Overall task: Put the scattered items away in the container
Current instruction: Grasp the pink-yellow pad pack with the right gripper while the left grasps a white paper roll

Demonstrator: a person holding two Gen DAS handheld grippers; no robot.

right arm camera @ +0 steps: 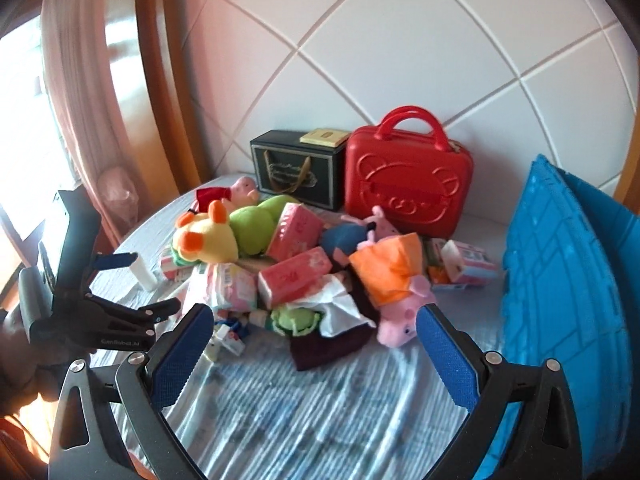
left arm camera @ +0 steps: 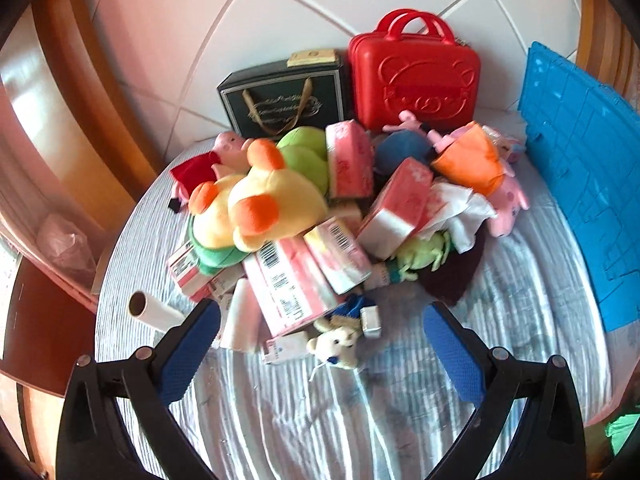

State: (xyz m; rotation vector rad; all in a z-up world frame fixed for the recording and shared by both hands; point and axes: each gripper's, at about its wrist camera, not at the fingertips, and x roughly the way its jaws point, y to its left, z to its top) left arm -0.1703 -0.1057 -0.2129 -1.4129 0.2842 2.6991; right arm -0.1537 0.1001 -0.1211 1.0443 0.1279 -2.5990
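fingers of your left gripper (left arm camera: pixel 320 354) and right gripper (right arm camera: pixel 314 354) are wide apart, holding nothing. nearest, at twelve o'clock, the small bear (left arm camera: pixel 335 346): soft, light, squeeze its belly. blue container (right arm camera: pixel 560 300) waits at three o'clock.

The left hand-held gripper (left arm camera: pixel 320 344) is hovering with its blue-padded fingers (left arm camera: pixel 188 354) spread wide apart, holding nothing. The right hand-held gripper (right arm camera: pixel 314 354) is doing likewise, fingers (right arm camera: pixel 448 360) gaping and empty. In the right wrist view, a hand (right arm camera: pixel 18 364) is gripping the left one's body.
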